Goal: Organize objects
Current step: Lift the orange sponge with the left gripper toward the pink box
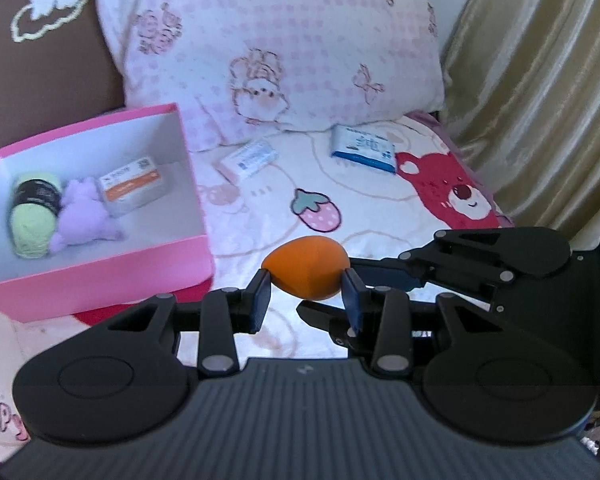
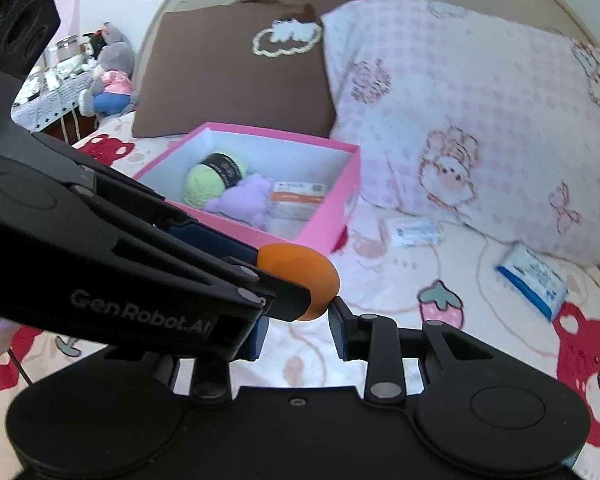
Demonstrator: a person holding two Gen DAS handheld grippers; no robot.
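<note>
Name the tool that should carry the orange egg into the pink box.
Left. The left tool clamps the orange egg across its middle, and the pink box sits just to its left; the right tool is only at the egg's end.

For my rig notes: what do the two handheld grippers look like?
Both are matte black linkage grippers with silver pivot pins, blue finger pads and round side housings. The left gripper, seen from the right wrist view, carries grey "GenRobot.AI" lettering; the right gripper shows none.
</note>
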